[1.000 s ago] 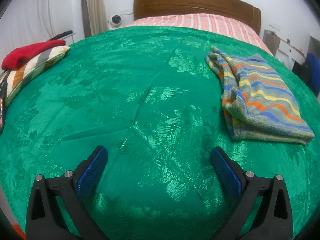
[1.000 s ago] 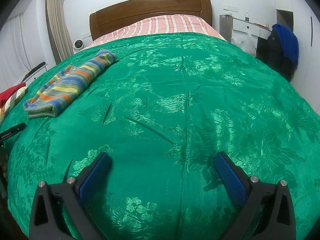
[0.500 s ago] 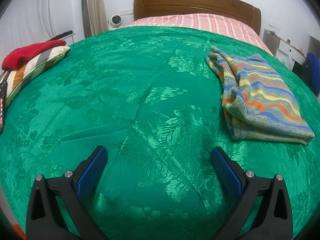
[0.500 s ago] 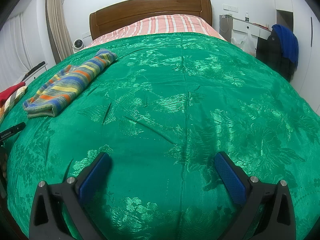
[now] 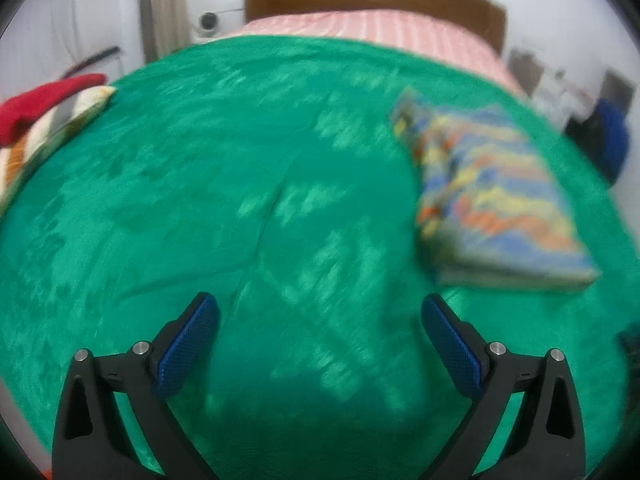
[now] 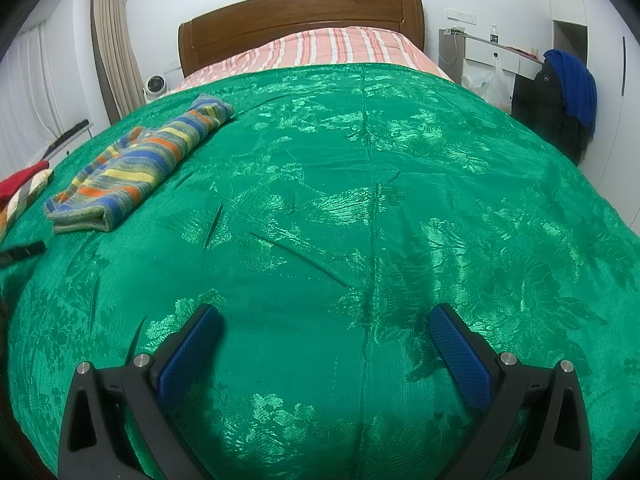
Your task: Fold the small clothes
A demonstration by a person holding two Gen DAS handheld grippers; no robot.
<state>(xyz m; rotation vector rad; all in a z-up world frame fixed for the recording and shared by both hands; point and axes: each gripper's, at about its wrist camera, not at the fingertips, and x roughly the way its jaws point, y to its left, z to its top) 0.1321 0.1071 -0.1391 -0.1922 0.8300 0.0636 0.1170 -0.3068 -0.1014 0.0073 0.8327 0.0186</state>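
A folded striped knit garment (image 5: 492, 196) in blue, yellow and orange lies on the green bedspread (image 5: 240, 184), ahead and to the right of my left gripper (image 5: 320, 312). That gripper is open with nothing between its blue pads, and its view is blurred. In the right wrist view the same folded garment (image 6: 140, 164) lies far off to the left on the bedspread (image 6: 380, 200). My right gripper (image 6: 324, 320) is open and empty, low over bare cloth.
A red item on a striped pillow (image 5: 44, 108) sits at the bed's left edge. A wooden headboard (image 6: 300, 12) and pink striped sheet are at the far end. A desk and a chair with a blue garment (image 6: 572, 88) stand right. A dark object (image 6: 22, 252) lies at the left edge.
The left wrist view has gone blurred and shifted, showing the left gripper moving; the striped garment sits slightly lower right in it. The right gripper has barely moved.
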